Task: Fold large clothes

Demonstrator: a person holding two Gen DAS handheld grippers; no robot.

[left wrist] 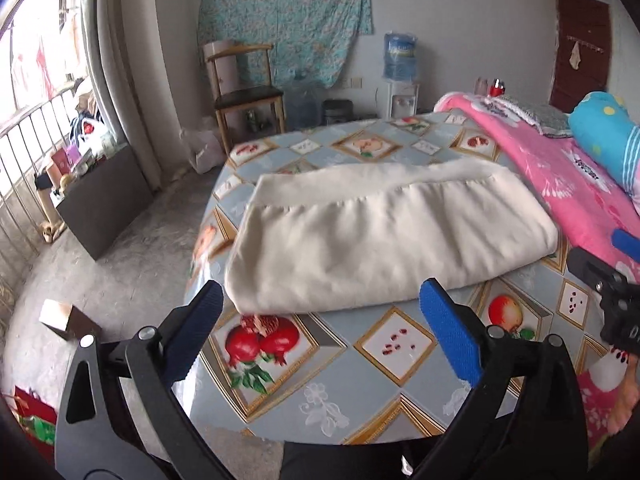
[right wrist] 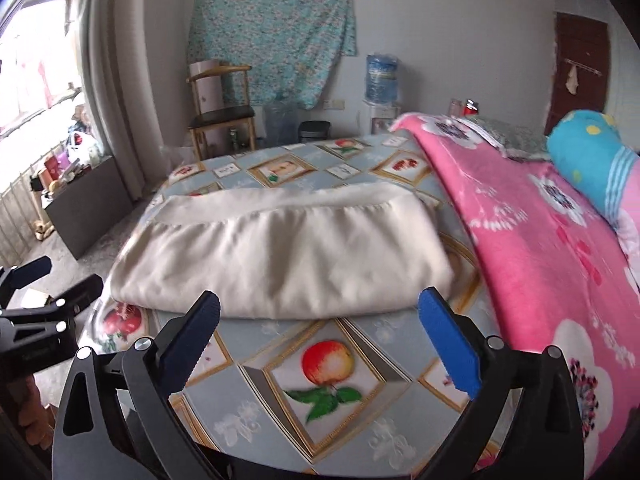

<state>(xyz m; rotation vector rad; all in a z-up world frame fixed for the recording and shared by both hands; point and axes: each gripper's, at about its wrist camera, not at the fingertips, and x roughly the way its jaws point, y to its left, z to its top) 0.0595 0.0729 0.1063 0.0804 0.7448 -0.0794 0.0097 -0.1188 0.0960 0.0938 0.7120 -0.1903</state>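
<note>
Cream folded cloth (left wrist: pixel 384 236) lies just beyond both grippers — jaws apart, empty.

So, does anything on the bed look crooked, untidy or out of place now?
Only a little. The folded cream cloth lies askew on the fruit-print sheet, and its upper layer sits back from the layer below at the far edge. Both grippers are open, holding nothing.

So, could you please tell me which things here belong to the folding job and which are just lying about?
For the job:
- cream cloth, folded on the bed
- left tongs, open
- right tongs, open

Lying about:
- pink blanket
- blue pillow
- wooden chair
- water bottle
- hanging teal sheet
</note>
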